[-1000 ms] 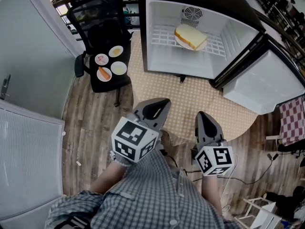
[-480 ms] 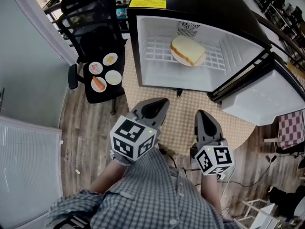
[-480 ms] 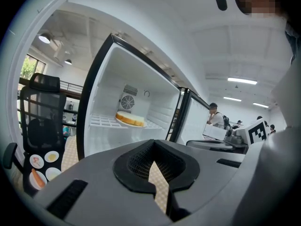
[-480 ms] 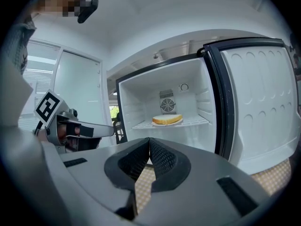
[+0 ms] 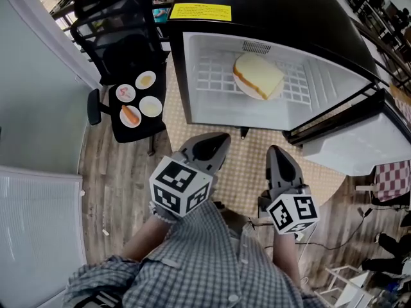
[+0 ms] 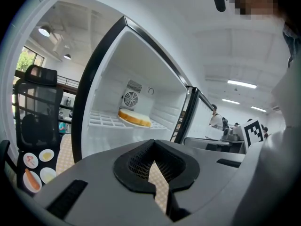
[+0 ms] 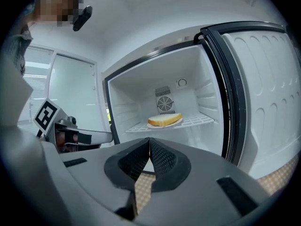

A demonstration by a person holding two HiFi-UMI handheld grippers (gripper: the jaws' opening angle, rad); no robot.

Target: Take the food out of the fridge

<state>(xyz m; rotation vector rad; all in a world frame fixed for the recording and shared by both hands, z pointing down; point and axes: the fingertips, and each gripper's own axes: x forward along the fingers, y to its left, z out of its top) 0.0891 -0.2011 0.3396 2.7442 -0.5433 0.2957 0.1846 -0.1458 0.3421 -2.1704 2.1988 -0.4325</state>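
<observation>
Head view, bread [image 5: 258, 74] in fridge [image 5: 270, 8], well beyond left gripper [image 5: 217, 141], right gripper [image 5: 275, 153] fingers [image 5: 284, 169]

Bread slice [image 5: 258, 74] on a plate [image 5: 260, 97] sits inside the open fridge [image 5: 276, 15].

The fridge [image 5: 276, 5] is black outside and white within, with a yellow label [image 5: 200, 11] at the upper middle. Inside, a cream bread slice [image 5: 259, 74] with a tan crust lies on a white plate [image 5: 246, 89]. The rug [image 5: 257, 153] is beige with fine dots, and the floor [image 5: 119, 178] is grey-brown wood grain. The left gripper [image 5: 214, 143] and right gripper [image 5: 277, 156] are grey, with black-and-white marker squares. The shirt [image 5: 205, 262] is grey-and-white check. The chair [image 5: 122, 50] at upper left is black. A red-and-white checked cloth [image 5: 392, 175] shows at the right edge.
</observation>
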